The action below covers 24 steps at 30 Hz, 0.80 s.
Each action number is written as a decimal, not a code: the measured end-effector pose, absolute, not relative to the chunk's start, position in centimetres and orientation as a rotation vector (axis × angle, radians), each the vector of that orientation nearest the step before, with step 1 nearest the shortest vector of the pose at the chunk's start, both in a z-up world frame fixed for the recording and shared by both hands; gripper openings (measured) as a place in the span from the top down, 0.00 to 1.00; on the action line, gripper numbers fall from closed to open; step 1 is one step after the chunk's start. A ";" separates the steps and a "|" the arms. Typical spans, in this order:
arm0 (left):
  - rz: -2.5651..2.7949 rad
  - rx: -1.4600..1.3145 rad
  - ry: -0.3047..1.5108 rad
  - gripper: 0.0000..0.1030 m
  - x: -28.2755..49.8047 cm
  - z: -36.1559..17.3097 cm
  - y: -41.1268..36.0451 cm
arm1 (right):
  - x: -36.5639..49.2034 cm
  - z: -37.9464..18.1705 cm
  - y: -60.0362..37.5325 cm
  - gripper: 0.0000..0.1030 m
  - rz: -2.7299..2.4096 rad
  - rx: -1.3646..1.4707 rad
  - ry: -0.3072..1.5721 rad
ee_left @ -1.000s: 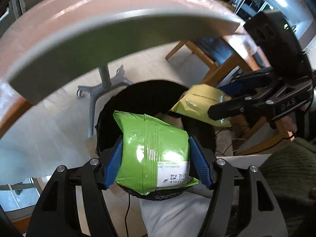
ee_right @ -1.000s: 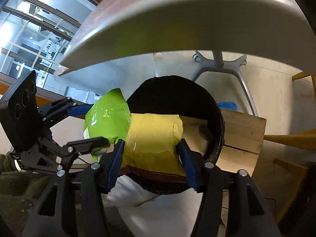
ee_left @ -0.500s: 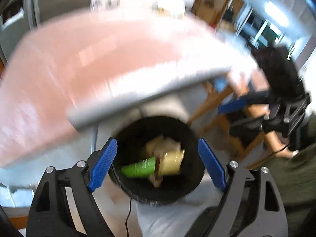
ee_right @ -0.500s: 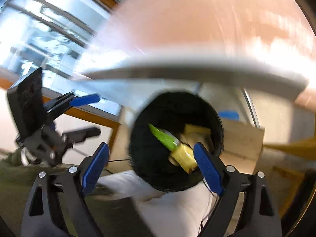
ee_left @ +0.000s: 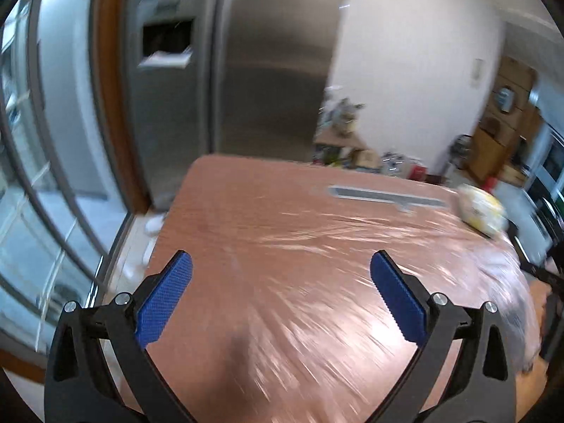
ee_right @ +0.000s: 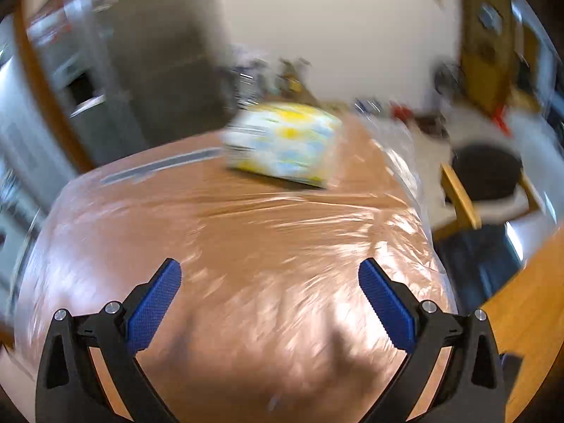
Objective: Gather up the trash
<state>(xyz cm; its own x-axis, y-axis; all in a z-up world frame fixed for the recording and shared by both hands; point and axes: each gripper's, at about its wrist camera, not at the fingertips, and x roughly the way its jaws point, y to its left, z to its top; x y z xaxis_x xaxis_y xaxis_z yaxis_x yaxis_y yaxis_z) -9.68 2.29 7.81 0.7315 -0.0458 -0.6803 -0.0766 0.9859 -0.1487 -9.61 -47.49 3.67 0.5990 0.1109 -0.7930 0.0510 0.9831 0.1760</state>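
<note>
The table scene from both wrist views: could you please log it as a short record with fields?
left gripper: open, empty, jaws just been opening
right gripper: open, empty, jaws just been opening
table: covered in clear plastic film
packet: yellow and white, on the table's far side
bin: black, right of the table

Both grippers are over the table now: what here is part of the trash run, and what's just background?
Job:
yellow-and-white package on the table
black bin
left gripper, right gripper, both open, empty

Background:
steel fridge
floor clutter
</note>
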 end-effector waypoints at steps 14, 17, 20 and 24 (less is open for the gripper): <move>0.161 -0.102 0.870 0.02 -2.5 2.5 3.5 | -3.7 -0.3 -47.8 0.04 -0.109 0.065 0.975; 0.153 -0.111 0.924 0.02 -1.3 1.8 3.7 | -4.0 -0.3 -47.7 0.04 -0.110 0.065 0.975; 0.177 -0.084 0.955 0.01 -0.9 1.7 3.6 | -4.0 -0.3 -47.7 0.04 -0.110 0.066 0.975; 0.173 -0.090 0.956 0.01 -0.7 1.7 3.7 | -4.0 -0.3 -47.8 0.04 -0.110 0.065 0.974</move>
